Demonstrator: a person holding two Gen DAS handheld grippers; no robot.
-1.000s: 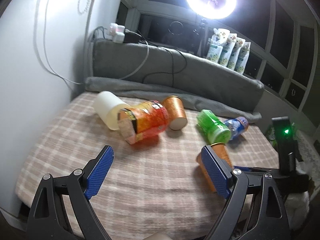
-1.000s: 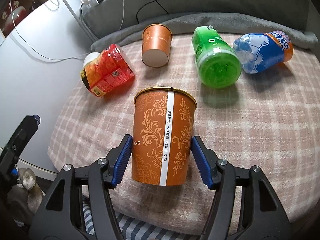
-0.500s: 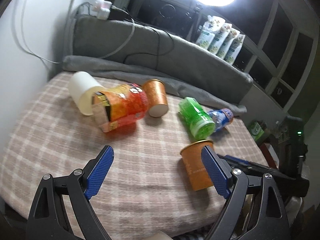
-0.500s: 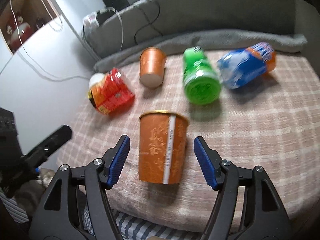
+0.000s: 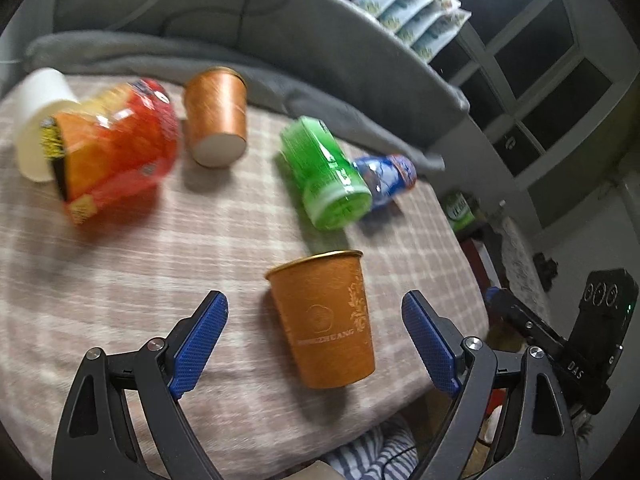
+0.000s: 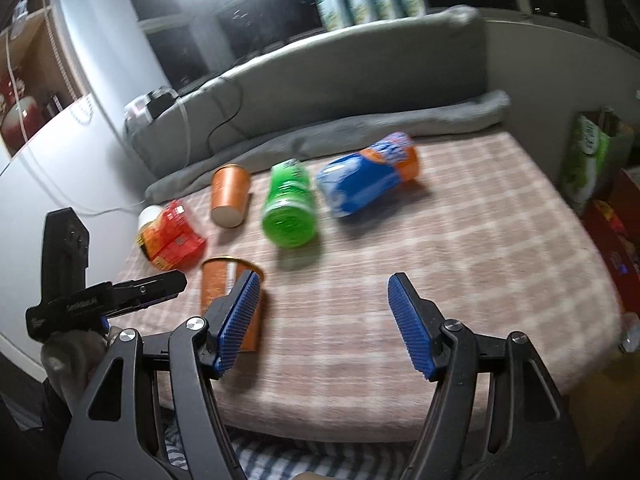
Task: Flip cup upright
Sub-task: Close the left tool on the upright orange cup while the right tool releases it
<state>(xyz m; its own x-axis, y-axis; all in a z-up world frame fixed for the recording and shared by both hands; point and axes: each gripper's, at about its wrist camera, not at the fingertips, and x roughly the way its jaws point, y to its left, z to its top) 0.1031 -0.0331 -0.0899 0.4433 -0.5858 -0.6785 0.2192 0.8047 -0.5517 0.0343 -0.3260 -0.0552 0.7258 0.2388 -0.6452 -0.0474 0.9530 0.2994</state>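
On the checked cloth (image 5: 168, 264) that covers the table, the far left holds a white cup (image 5: 38, 120) on its side, with a red and orange snack cup (image 5: 116, 148) lying against it and partly covering it. Just right of those, a plain orange cup (image 5: 216, 116) lies tipped over, its pale base turned toward the camera. Next comes a green cup (image 5: 328, 172) on its side, and touching it from behind, a blue cup (image 5: 384, 174) with an orange end, also lying down. A grey rolled blanket (image 5: 280, 76) runs along the back edge behind the whole row.

Nearer the front edge, the orange patterned cup (image 5: 326, 320) stands upright with its gold rim on top and its mouth open upward. In the left wrist view it sits between the blue pads of the left gripper (image 5: 316, 340), whose jaws are spread wide with clear space on both sides of the cup, touching nothing.

In the right wrist view the same cup (image 6: 218, 284) appears at lower left, partly hidden behind the left pad of the right gripper (image 6: 324, 320). That gripper's jaws are also wide apart and hold nothing, with only bare cloth between them. Both views are somewhat blurred.
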